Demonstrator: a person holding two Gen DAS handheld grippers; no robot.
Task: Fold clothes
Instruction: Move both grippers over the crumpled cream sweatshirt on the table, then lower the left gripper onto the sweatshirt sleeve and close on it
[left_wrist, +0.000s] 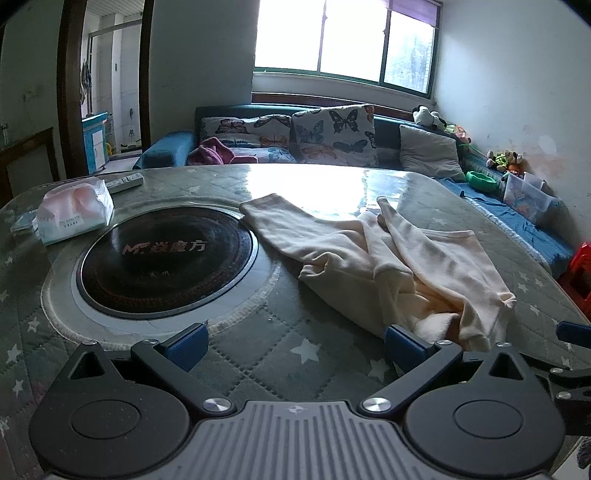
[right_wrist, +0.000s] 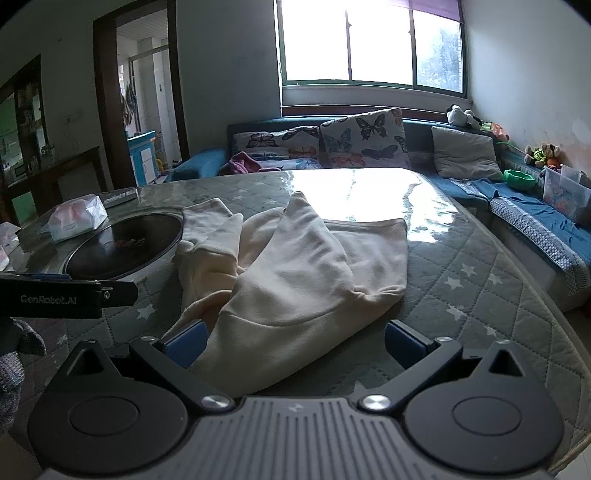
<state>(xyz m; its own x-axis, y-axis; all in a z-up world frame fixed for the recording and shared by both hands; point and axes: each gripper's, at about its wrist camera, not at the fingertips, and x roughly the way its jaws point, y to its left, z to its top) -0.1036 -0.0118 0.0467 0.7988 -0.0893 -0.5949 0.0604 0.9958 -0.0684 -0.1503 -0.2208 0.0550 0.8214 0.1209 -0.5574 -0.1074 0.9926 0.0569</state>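
The cream sweatshirt (right_wrist: 295, 273) lies crumpled straight ahead of the right gripper (right_wrist: 295, 345), its hem between wide-open jaws, while the left gripper (left_wrist: 295, 345), also open and empty, has it off to the right.

A cream fleece garment (left_wrist: 391, 266) lies crumpled and unfolded on the quilted, star-patterned counter (left_wrist: 280, 343), just right of the round black inset plate (left_wrist: 166, 258). One long sleeve or leg stretches flat toward the plate, its cuffed end touching the plate's rim. A second one crosses over the middle of the heap, pointing away toward the window. The near end is bunched in soft folds, with a stitched hem band showing at the front edge.
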